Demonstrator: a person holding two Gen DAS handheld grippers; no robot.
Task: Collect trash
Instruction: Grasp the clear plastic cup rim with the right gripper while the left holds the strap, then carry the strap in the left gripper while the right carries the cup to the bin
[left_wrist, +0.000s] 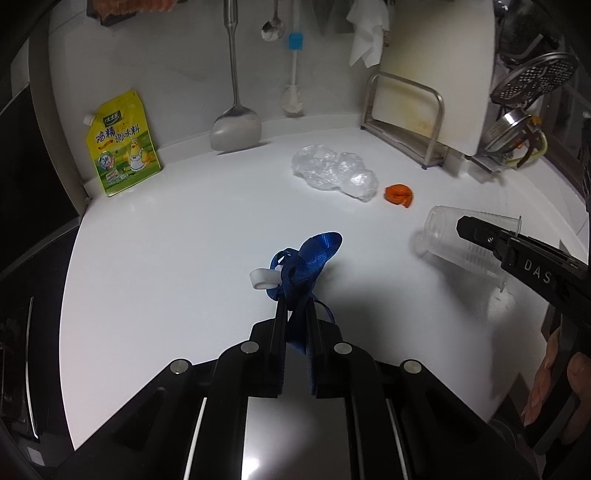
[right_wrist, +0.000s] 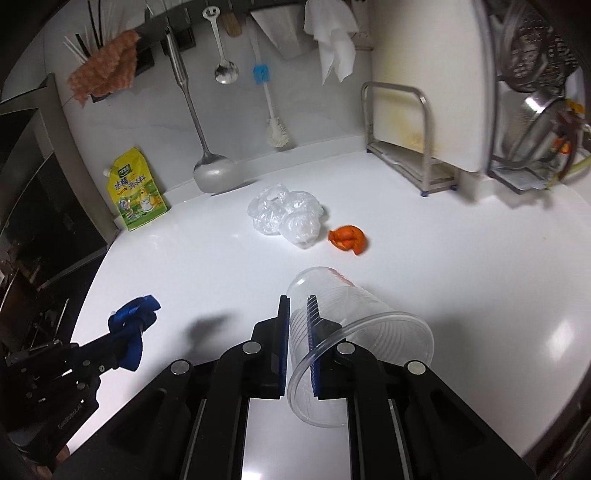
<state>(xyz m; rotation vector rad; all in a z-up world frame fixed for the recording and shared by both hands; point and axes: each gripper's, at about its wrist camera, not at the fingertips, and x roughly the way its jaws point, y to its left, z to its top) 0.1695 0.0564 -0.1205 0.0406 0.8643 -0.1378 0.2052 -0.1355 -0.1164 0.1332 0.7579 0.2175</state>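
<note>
Left gripper (left_wrist: 295, 295) is closed on a blue ribbon (left_wrist: 306, 258) with a small white clip (left_wrist: 263, 278), lifted just above the white counter (left_wrist: 184, 221); right gripper (right_wrist: 299, 325) is pinched on the wall of a clear plastic cup (right_wrist: 354, 332), one finger inside the rim, the cup tilted with its base towards 11 o'clock. The ribbon is judged soft and limp, best held at its bunched middle. The cup is judged light, thin and easily crushed, so the rim is the place for a gentle hold. Left on the counter, at about 12 o'clock of the cup, are one crumpled plastic bag (right_wrist: 284, 218), probably slippery and nearly weightless, and one orange peel (right_wrist: 349, 238), small and soft. Four pieces of trash are counted: two held, two lying.
</note>
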